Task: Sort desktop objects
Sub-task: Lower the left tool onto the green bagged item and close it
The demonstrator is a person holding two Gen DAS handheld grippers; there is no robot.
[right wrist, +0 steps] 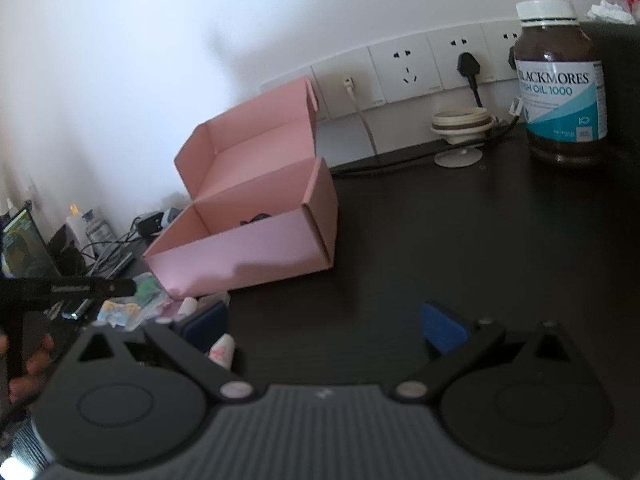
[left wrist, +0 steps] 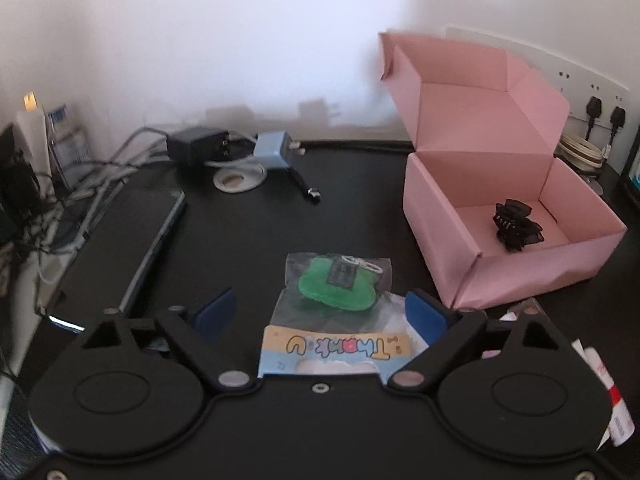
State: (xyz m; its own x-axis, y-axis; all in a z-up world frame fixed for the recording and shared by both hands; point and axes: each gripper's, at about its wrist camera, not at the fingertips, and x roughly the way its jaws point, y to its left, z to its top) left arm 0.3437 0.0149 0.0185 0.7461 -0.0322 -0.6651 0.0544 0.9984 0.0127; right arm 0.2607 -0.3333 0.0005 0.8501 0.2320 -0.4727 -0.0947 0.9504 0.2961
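Green and wrapped in clear plastic, the trinket packet (left wrist: pixel 334 304) lies on the black table (left wrist: pixel 248 232) between the spread, unclenched jaws of the left gripper (left wrist: pixel 320 310), which grasps nothing yet; to take it well, I would centre the pads on the card header, pinch firmly, then lift toward the pink box (left wrist: pixel 516 240) at right, where a dark hair clip (left wrist: pixel 516 226) already sits. From the right wrist, the right gripper (right wrist: pixel 324 324) hangs released over bare table, near the box's front wall.
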